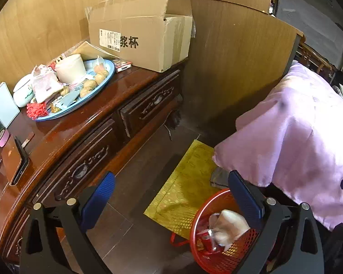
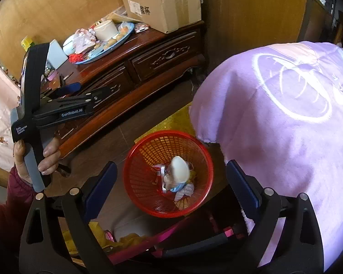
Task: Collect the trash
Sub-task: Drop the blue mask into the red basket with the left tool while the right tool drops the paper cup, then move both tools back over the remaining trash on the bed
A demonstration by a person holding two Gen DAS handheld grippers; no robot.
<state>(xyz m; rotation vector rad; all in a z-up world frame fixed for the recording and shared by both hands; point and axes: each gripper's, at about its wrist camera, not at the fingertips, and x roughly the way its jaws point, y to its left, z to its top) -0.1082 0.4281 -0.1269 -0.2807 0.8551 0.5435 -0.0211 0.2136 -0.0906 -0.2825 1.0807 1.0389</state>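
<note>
A red mesh waste basket (image 2: 146,182) stands on the floor beside the bed; it also shows in the left wrist view (image 1: 217,260). Inside lie crumpled wrappers and a white blurred piece of trash (image 2: 179,166), also in the left wrist view (image 1: 228,226). My right gripper (image 2: 171,182) is open and empty, directly above the basket. My left gripper (image 1: 171,191) is open and empty, over the floor left of the basket; its body shows in the right wrist view (image 2: 68,111). A blue tray (image 1: 107,77) on the dresser holds wrappers, food and a white cup (image 1: 71,68).
A dark wooden dresser (image 1: 84,123) with drawers stands at left, carrying a cardboard box (image 1: 144,34), a phone (image 1: 18,159) and small items. A purple blanket (image 1: 297,125) covers the bed at right. A yellow mat (image 1: 185,182) lies on the floor.
</note>
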